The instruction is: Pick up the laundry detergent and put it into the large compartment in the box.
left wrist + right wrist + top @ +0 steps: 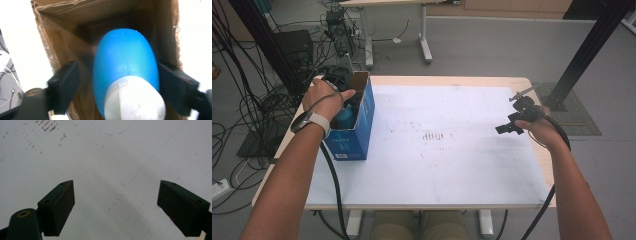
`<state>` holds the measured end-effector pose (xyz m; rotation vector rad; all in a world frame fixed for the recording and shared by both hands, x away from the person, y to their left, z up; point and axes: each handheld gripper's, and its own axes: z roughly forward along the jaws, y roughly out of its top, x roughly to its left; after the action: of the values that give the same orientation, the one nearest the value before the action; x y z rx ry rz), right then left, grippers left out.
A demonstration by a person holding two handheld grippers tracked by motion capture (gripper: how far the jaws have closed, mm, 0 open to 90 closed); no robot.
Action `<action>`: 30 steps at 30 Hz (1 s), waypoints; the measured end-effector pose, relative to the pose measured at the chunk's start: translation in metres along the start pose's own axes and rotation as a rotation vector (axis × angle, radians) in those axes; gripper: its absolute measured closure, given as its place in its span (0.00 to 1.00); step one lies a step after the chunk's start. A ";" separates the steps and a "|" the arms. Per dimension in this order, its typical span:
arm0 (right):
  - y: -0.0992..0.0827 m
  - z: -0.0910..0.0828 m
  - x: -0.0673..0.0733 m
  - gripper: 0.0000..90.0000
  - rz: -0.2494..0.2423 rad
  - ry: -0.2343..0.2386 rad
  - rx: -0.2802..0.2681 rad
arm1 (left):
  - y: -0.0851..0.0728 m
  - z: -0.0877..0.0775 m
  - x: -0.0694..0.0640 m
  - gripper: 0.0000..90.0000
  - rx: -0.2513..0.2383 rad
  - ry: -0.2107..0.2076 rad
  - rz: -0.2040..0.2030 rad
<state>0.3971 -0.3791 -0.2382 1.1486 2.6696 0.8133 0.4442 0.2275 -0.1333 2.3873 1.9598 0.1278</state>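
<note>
A blue bottle [125, 60] with a white cap [135, 100] lies inside an open-topped cardboard box [62, 37], cap end toward the camera. My left gripper [117, 65] reaches down into that box with its jaws on either side of the bottle. A gap shows between the left pad [68, 85] and the bottle, so the jaws are open. In the high view the box is blue [362, 125] and stands at the table's left edge, with the bottle [346, 117] showing under my left hand. My right gripper [507, 127] hovers near the table's right edge, open [116, 187] and holding nothing.
A white sheet [437, 165] with faint brown smudges [434, 135] covers the tabletop. Cables and equipment [337, 30] crowd the floor beyond the box. A black post [584, 55] rises at the far right.
</note>
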 end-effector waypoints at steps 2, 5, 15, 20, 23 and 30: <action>0.000 -0.001 0.000 0.16 0.001 0.000 -0.002 | -0.001 -0.003 0.001 0.19 -0.004 -0.011 0.000; 0.001 -0.002 0.001 0.16 -0.001 -0.001 -0.004 | -0.002 -0.008 0.000 0.16 -0.008 -0.011 0.013; 0.002 -0.004 0.004 0.16 -0.006 -0.002 -0.009 | -0.005 -0.030 -0.009 0.13 -0.040 -0.015 0.042; 0.000 -0.009 0.004 0.16 -0.007 -0.009 -0.011 | -0.005 -0.042 -0.011 0.11 -0.049 -0.015 0.052; -0.001 -0.012 0.004 0.16 -0.005 -0.014 -0.014 | -0.008 -0.053 -0.011 0.10 -0.066 -0.019 0.058; -0.001 -0.017 0.006 0.16 -0.007 -0.016 -0.019 | -0.016 -0.082 -0.013 0.08 -0.113 -0.028 0.111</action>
<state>0.3863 -0.3828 -0.2235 1.1358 2.6457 0.8224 0.4185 0.2164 -0.0540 2.4109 1.7588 0.2027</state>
